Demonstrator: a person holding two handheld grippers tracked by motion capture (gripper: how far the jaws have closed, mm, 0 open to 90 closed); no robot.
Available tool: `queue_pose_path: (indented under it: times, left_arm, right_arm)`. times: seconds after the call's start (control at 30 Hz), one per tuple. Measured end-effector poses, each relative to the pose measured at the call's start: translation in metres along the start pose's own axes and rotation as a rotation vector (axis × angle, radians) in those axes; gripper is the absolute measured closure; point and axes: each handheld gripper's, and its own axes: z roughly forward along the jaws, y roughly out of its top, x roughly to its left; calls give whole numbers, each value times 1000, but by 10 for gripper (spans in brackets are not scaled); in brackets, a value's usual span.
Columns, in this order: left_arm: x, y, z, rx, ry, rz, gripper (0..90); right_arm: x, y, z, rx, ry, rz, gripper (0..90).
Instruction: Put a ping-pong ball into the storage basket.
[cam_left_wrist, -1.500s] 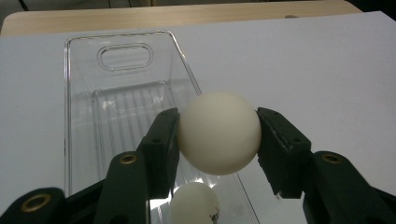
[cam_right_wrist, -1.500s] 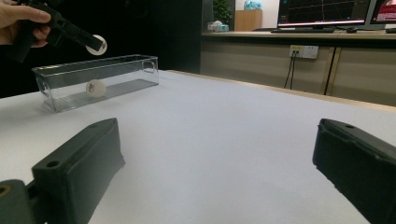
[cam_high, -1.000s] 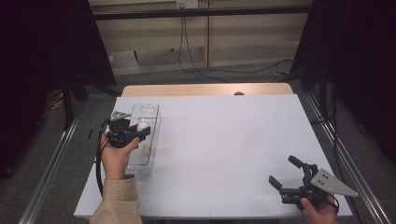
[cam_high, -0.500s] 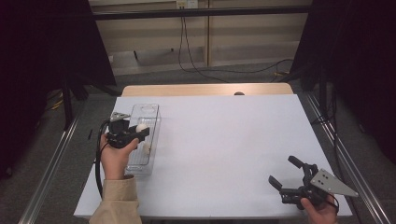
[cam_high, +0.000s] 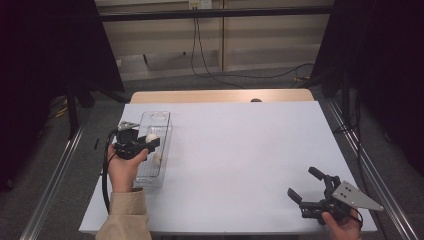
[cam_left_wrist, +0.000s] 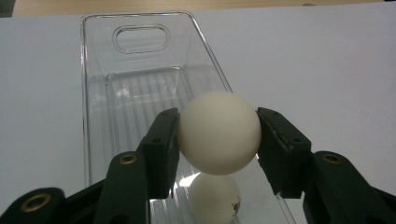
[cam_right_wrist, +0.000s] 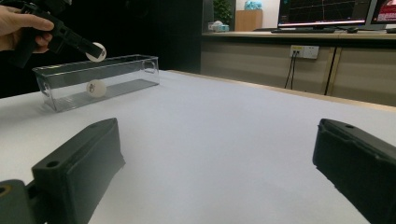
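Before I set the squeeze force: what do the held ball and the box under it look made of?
The ball looks like thin matte off-white plastic, a ping-pong type: smooth and seamless. The box looks like clear hard glossy plastic: see-through walls, ribbed floor, bright glints. Both are likely rigid and light.

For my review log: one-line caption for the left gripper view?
Left gripper clamps a white ball above a clear bin holding another ball.

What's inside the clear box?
One white ball lies on the clear box's floor, partly hidden by the ball that the left claw holds above it.
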Motion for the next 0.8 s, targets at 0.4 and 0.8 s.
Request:
queue_pose_path:
  times: [0.4, 0.8]
  left_arm:
    - [2, -2, 3, 13, 5, -4, 510]
    - [5, -4, 2, 16, 24, -6, 507]
  right_arm:
    - [0, 0, 0, 1, 1, 1, 7]
    - [0, 0, 0, -2, 2, -1, 7]
